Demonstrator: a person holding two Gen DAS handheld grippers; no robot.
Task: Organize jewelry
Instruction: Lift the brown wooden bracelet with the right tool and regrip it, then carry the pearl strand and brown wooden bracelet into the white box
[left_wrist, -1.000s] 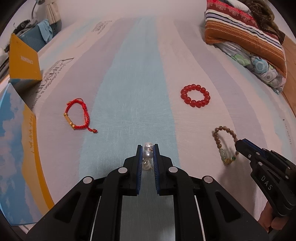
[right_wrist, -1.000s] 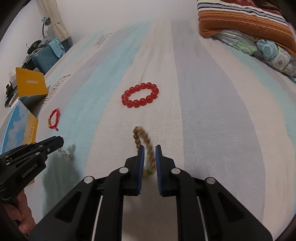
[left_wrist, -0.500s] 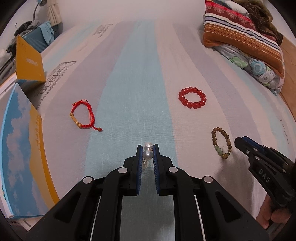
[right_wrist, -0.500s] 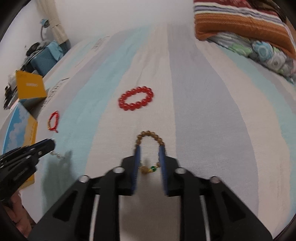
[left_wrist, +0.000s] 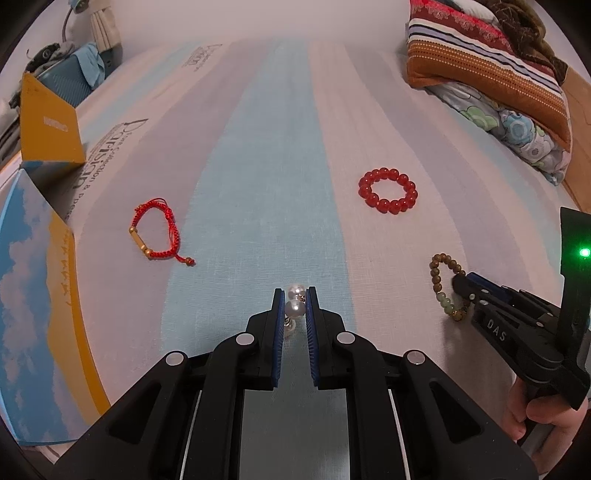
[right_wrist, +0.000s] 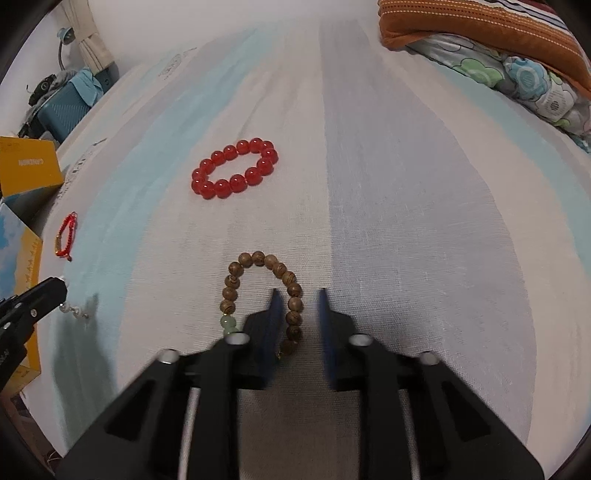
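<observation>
My left gripper (left_wrist: 294, 300) is shut on a pearl piece (left_wrist: 295, 308) and holds it just above the striped bed sheet (left_wrist: 258, 166); it also shows in the right wrist view (right_wrist: 72, 309). My right gripper (right_wrist: 297, 295) is open over the right side of a brown wooden bead bracelet (right_wrist: 236, 282) that lies flat on the sheet; the bracelet also shows in the left wrist view (left_wrist: 439, 284). A red bead bracelet (left_wrist: 388, 190) (right_wrist: 234, 168) lies further back. A red cord bracelet (left_wrist: 155, 232) (right_wrist: 66, 236) lies to the left.
A blue-and-yellow open box (left_wrist: 33, 295) stands at the left edge, its yellow flap (left_wrist: 48, 122) raised. Folded striped and floral bedding (left_wrist: 487, 77) lies at the back right. A teal case (right_wrist: 62, 110) stands beyond the bed's left side.
My right gripper has opened and let go of the brown bead bracelet, which now lies flat as a loop. My left gripper still holds the pearls and has barely moved.
</observation>
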